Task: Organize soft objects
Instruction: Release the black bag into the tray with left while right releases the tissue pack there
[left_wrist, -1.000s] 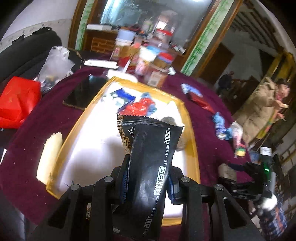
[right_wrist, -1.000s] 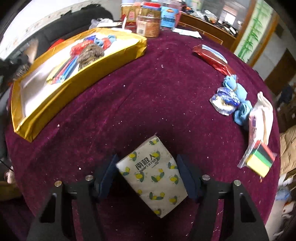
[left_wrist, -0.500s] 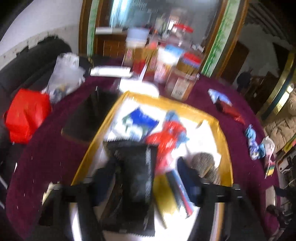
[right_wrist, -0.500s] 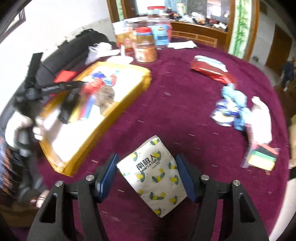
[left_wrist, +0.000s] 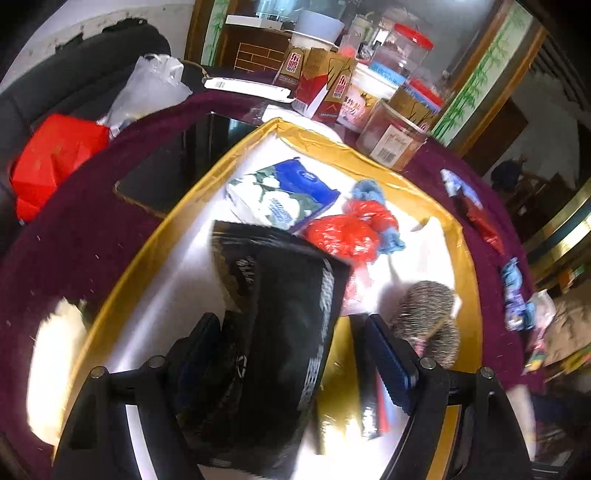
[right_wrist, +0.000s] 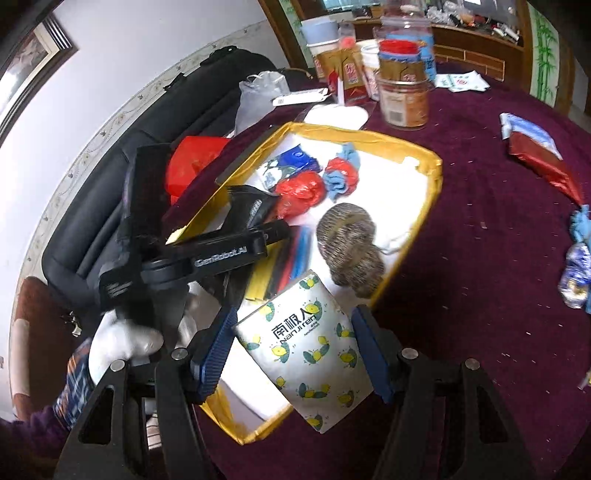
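My left gripper (left_wrist: 291, 354) hangs over the gold-rimmed tray (left_wrist: 354, 147); its jaws stand wide apart, with a black packet (left_wrist: 280, 325) lying loose between them against the left finger. In the right wrist view the left gripper (right_wrist: 255, 225) shows above the tray (right_wrist: 432, 184) with the black packet (right_wrist: 247, 203). My right gripper (right_wrist: 295, 347) is shut on a white tissue pack with lemon print (right_wrist: 306, 354), held over the tray's near corner. In the tray lie a blue-white tissue pack (left_wrist: 284, 195), a red bag (left_wrist: 347, 232) and a brown mesh scrubber (right_wrist: 351, 247).
Jars and cartons (right_wrist: 402, 85) stand behind the tray. On the maroon cloth to the right lie a red packet (right_wrist: 543, 158) and blue wrapped items (right_wrist: 576, 258). A dark phone (left_wrist: 173, 162) and a red bag (left_wrist: 51, 155) lie left of the tray.
My left gripper moved over the tray and its jaws opened, loosing the black packet. My right gripper carried the lemon tissue pack from the cloth to over the tray's corner.
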